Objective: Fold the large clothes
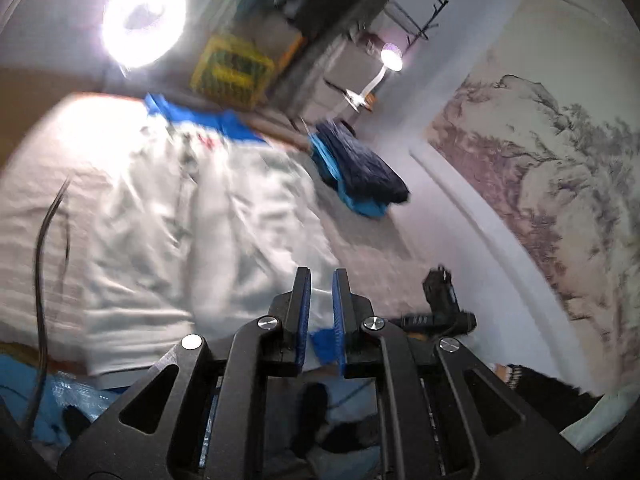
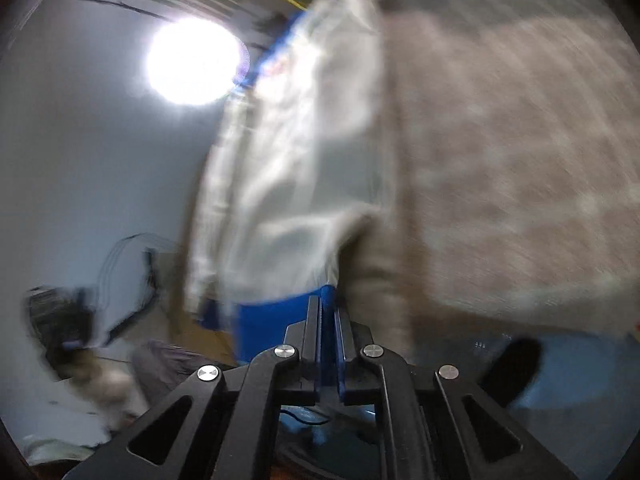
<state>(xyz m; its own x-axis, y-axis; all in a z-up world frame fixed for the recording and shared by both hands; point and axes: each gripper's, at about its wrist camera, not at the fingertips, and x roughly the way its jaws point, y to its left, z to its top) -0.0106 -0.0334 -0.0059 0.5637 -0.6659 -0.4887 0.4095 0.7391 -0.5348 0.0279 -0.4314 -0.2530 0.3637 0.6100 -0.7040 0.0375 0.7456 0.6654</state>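
A large white garment with blue trim (image 1: pixel 180 216) lies spread on a beige patterned bed cover (image 1: pixel 360 240). My left gripper (image 1: pixel 321 276) sits at the garment's near edge, its jaws a narrow gap apart with white cloth and a blue hem running between them. In the right wrist view the same white garment (image 2: pixel 288 168) hangs stretched and blurred. My right gripper (image 2: pixel 328 308) is shut on its blue hem (image 2: pixel 276 328), lifting it above the bed cover (image 2: pixel 520 160).
A folded pile of dark blue and light blue clothes (image 1: pixel 360 168) lies on the bed's far side. A ring lamp (image 1: pixel 144 16) glares at the back. A yellow crate (image 1: pixel 232 70) and a clothes rack stand behind. A black tool (image 1: pixel 440 304) lies by the wall.
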